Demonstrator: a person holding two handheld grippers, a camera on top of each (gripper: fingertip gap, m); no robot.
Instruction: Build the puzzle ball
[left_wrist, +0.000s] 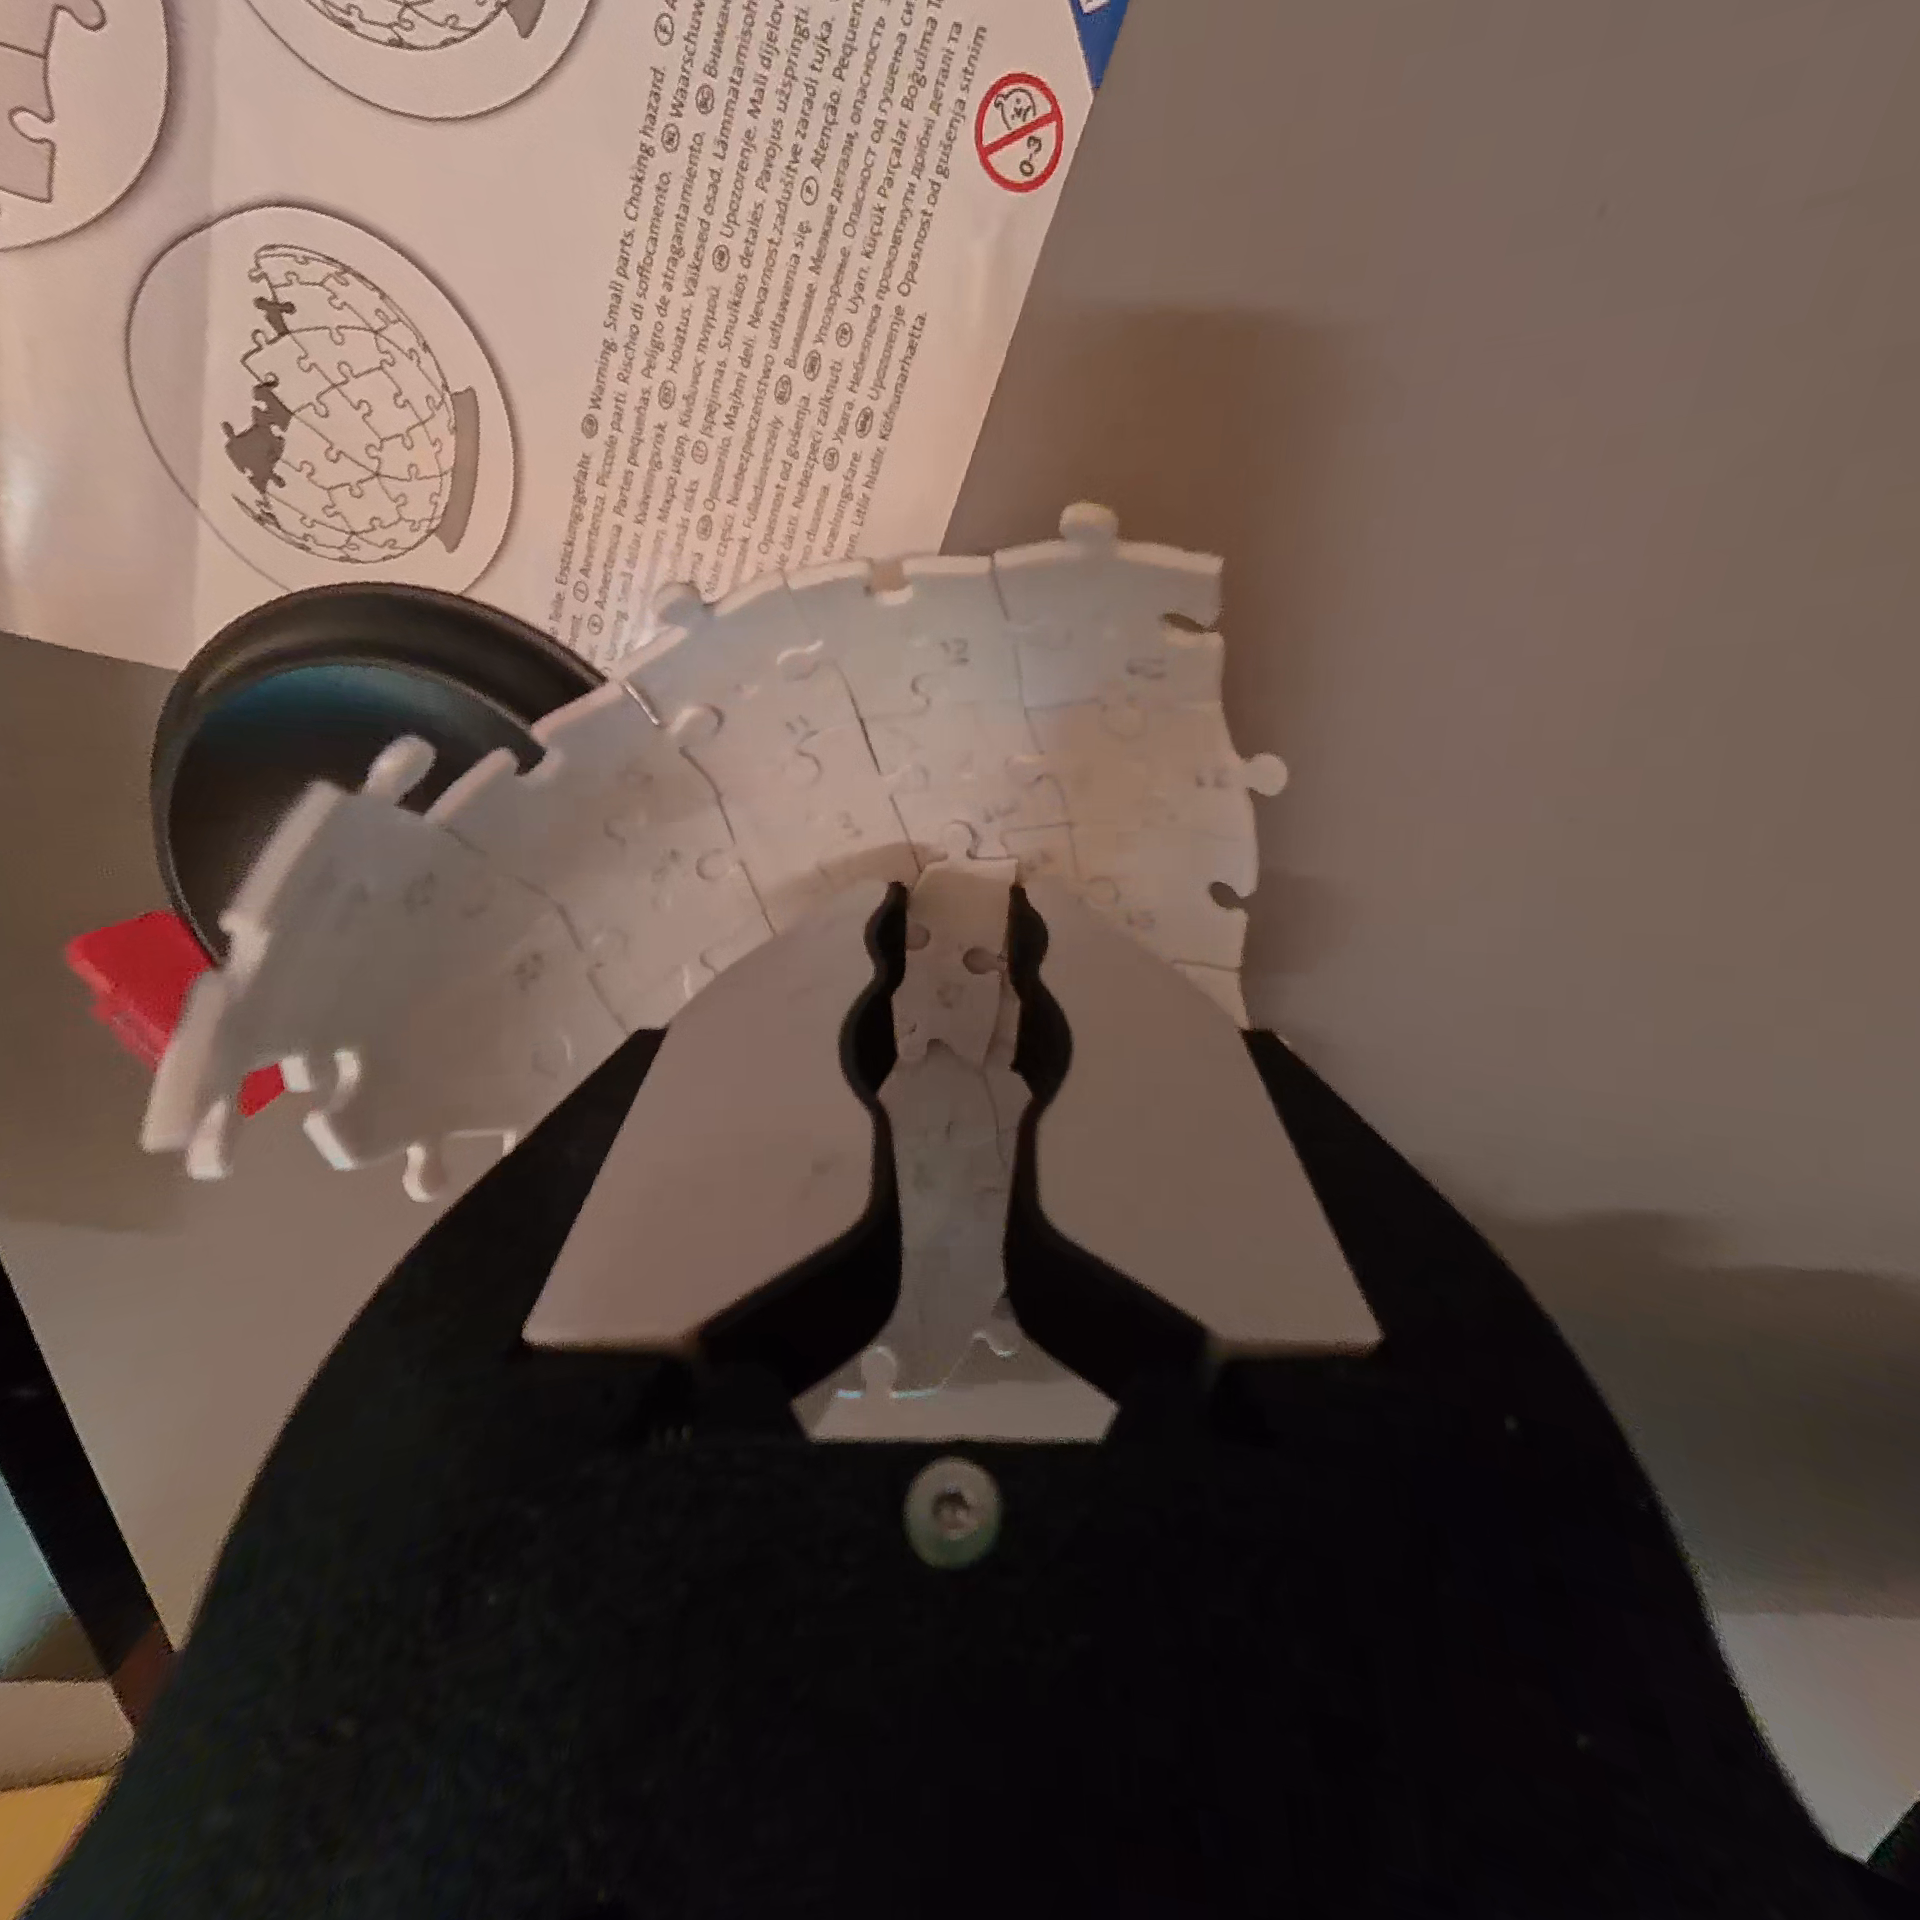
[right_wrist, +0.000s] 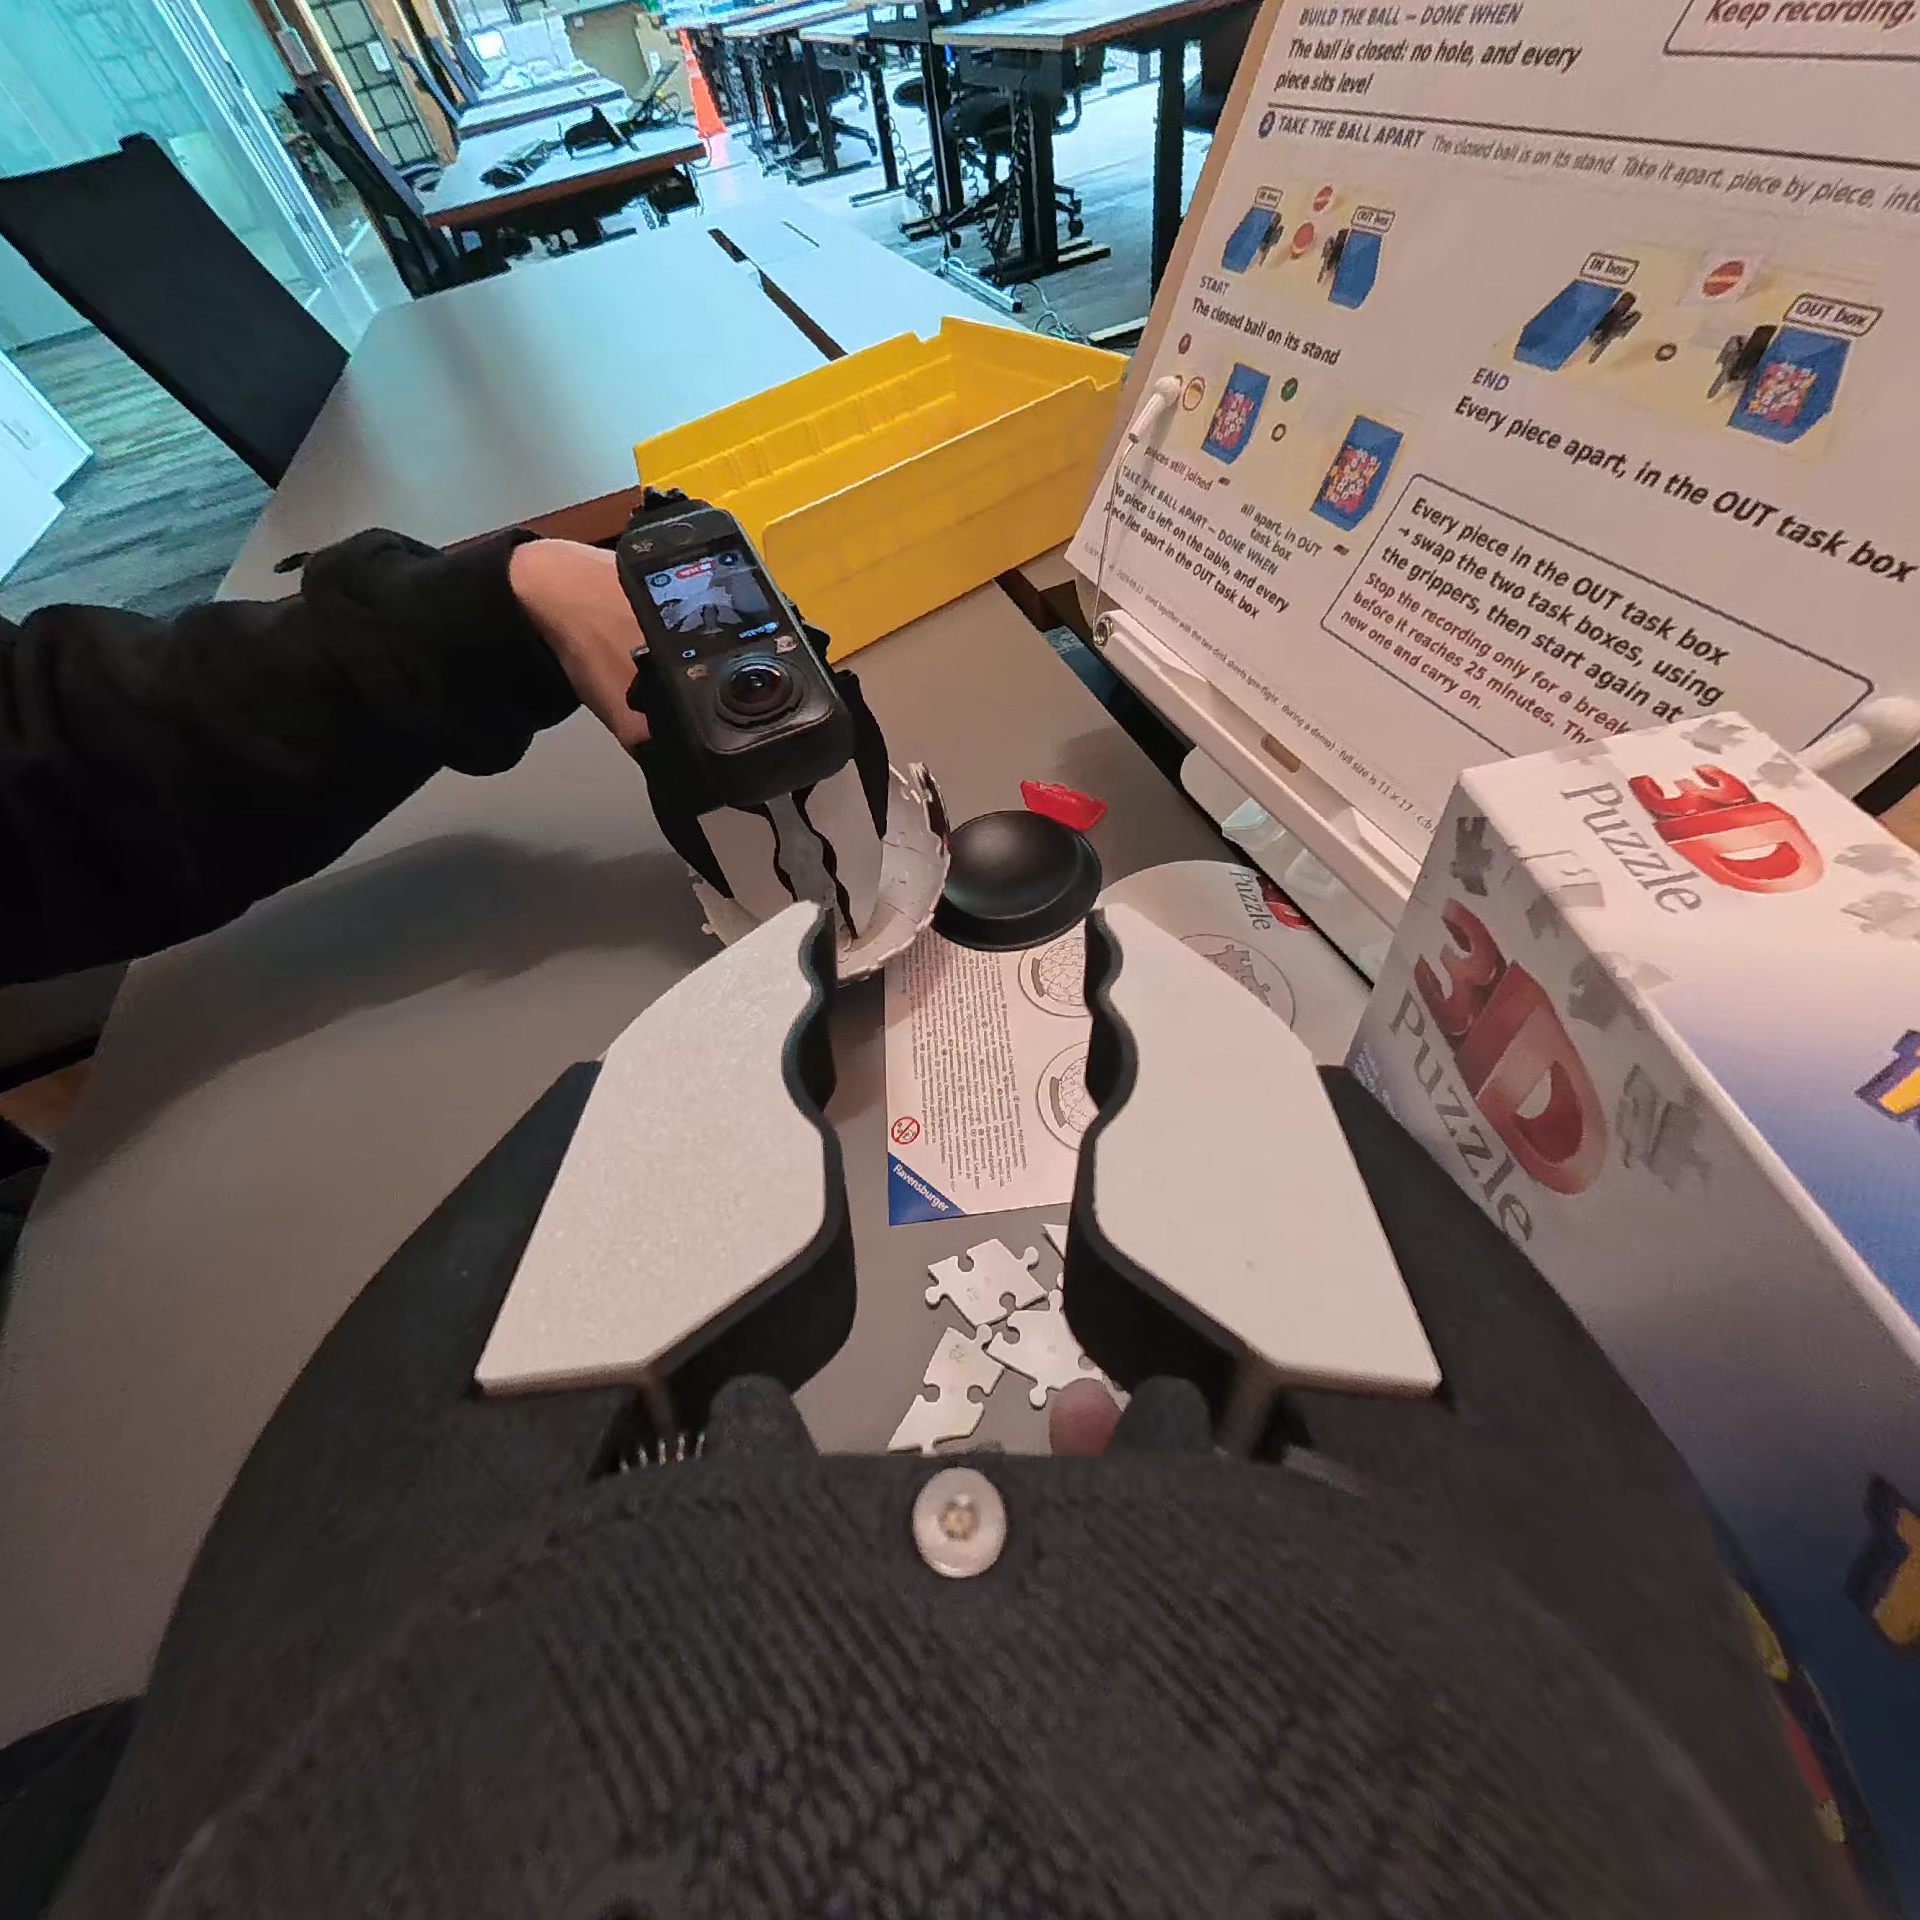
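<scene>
puzzle ball shell (left_wrist: 935, 748) clamped in left tool (left_wrist: 961, 904) | right tool (right_wrist: 961, 935) wide, holding nothing | yellow bin (right_wrist: 883, 468) interior unclear

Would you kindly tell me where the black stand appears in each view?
Left wrist view: stand at middle left, partly behind the puzzle shell.
Right wrist view: stand at centre, just beyond the open right gripper.
Shared landmark: the red piece beside the stand.

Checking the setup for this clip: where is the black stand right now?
The black stand sits on the table mid-frame in the right wrist view, just right of the left gripper with its joined puzzle section, a red piece behind it.
</scene>
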